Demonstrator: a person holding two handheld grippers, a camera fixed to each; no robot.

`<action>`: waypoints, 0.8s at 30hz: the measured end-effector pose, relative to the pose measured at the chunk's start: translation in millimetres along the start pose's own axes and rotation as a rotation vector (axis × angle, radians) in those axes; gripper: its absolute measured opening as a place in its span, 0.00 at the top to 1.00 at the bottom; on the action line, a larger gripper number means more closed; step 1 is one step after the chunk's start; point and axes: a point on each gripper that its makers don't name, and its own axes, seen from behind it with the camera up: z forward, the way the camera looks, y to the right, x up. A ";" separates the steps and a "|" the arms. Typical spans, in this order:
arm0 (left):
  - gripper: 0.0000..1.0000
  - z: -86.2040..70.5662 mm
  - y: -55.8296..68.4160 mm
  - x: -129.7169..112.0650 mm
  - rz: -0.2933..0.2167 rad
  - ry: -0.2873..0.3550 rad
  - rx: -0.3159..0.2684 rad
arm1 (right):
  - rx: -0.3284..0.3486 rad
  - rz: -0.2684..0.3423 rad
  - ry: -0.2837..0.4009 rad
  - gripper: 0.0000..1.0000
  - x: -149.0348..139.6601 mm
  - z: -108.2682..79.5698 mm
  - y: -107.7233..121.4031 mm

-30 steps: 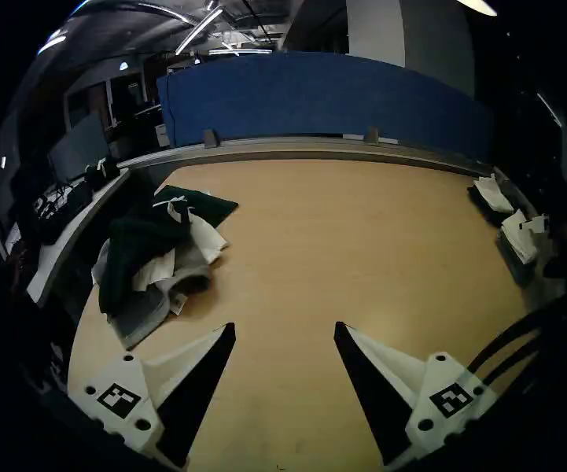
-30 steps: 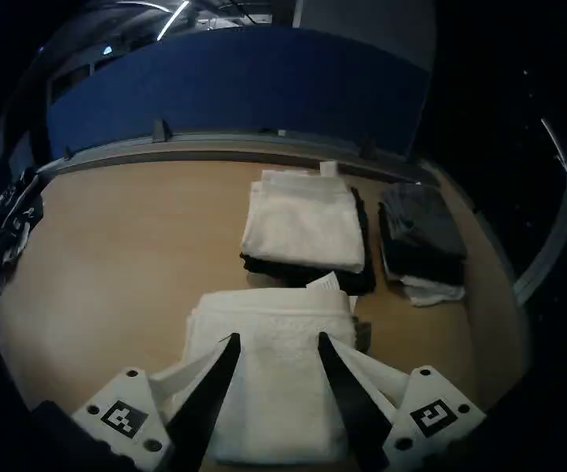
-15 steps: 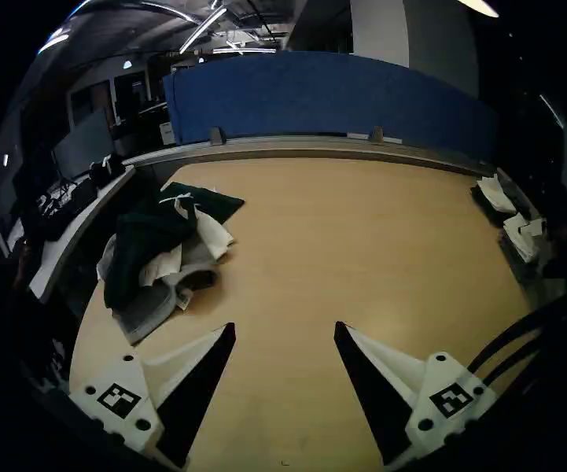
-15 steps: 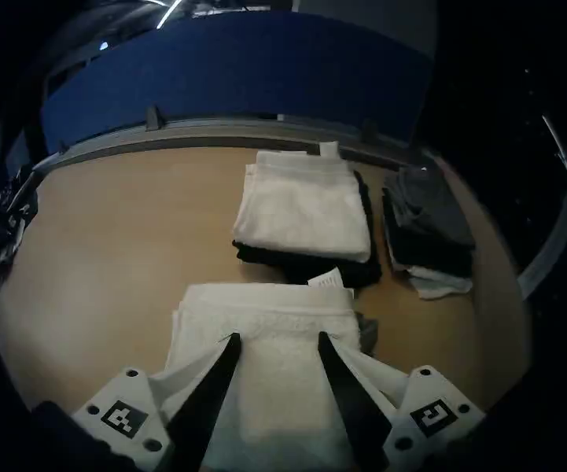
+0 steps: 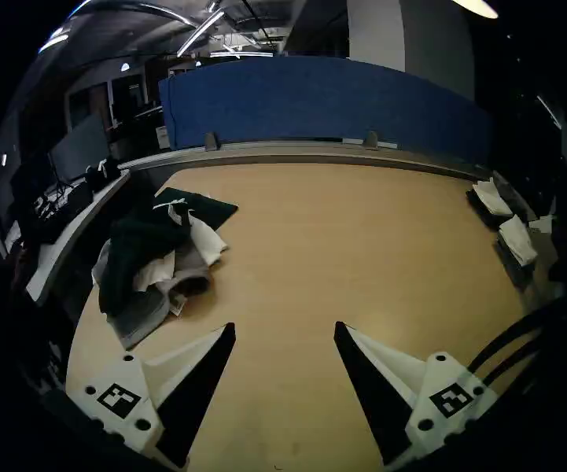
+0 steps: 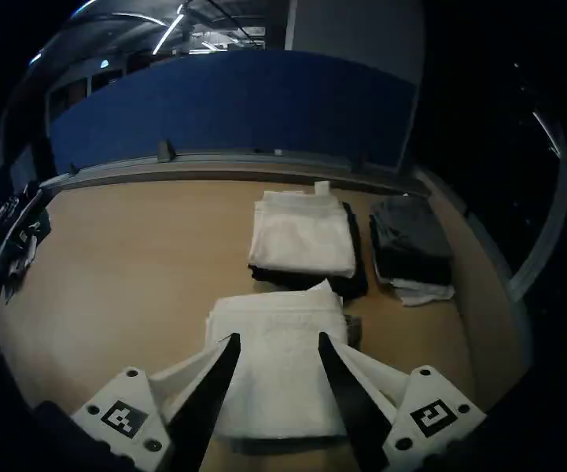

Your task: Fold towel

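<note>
We had the folded white terry towel (image 6: pixel 279 370) lying flat on the light wooden tabletop (image 6: pixel 126 267), at its near edge, right beneath the right gripper (image 6: pixel 277 340); that gripper's fingers stood spread, with the cloth running out past both of them, and we could not tell whether the tips touched it; nothing was pinched between them. Just beyond the towel sat a stack of folded towels, white on black (image 6: pixel 303 240), and beside that, to its right, a second stack of dark grey folded towels (image 6: pixel 409 240) with a white one at the bottom; the two stacks were close together but apart. Behind them all ran the blue fabric partition (image 6: pixel 228 110) along the far edge of the table.

Over in the left gripper view, the left gripper (image 5: pixel 285 329) hung over bare wood, its fingers wide apart and holding nothing; off to its left lay a rumpled heap of unfolded towels, dark green, white and grey (image 5: pixel 157 252), near the table's edge; the folded stacks showed small at the far right.
</note>
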 end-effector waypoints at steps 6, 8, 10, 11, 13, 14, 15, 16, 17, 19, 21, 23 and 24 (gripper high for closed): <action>0.06 0.7 2.0 3.1 0.002 0.009 -0.007 | -0.005 0.011 0.006 0.24 -4.1 -10.6 1.1; 0.06 0.9 2.2 4.1 0.001 0.013 -0.008 | -0.006 0.014 0.010 0.24 -6.2 -13.5 0.2; 0.06 1.0 2.5 5.7 -0.001 0.019 -0.009 | -0.004 0.020 0.016 0.23 -7.9 -16.2 -2.3; 0.06 1.1 2.7 6.6 -0.002 0.023 -0.009 | -0.002 0.024 0.020 0.23 -8.6 -17.5 -3.8; 0.06 1.1 3.2 8.0 -0.003 0.029 -0.010 | 0.005 0.032 0.034 0.21 -8.4 -21.0 -8.5; 0.06 1.1 3.5 8.6 -0.004 0.032 -0.010 | 0.009 0.035 0.042 0.15 -7.9 -22.8 -11.0; 0.06 1.1 3.8 9.2 -0.005 0.035 -0.011 | 0.013 0.038 0.052 0.08 -7.0 -24.7 -13.6; 0.06 1.2 4.0 9.8 -0.006 0.040 -0.011 | 0.019 0.040 0.067 0.03 -5.1 -27.5 -16.8; 0.06 1.2 4.2 10.3 -0.008 0.044 -0.011 | 0.025 0.041 0.081 0.00 -3.4 -30.0 -19.7; 0.06 0.5 4.5 11.8 -0.013 0.054 -0.011 | 0.033 0.046 0.116 0.00 0.7 -35.5 -24.6; 0.06 -0.7 4.9 13.5 -0.018 0.064 -0.013 | 0.039 0.053 0.155 0.00 5.3 -41.1 -28.6; 0.06 -2.3 5.5 16.2 -0.026 0.077 -0.017 | 0.045 0.065 0.208 0.00 13.4 -48.7 -32.7; 0.06 -3.1 5.8 17.7 -0.029 0.084 -0.019 | 0.046 0.070 0.237 0.00 17.9 -52.6 -34.4</action>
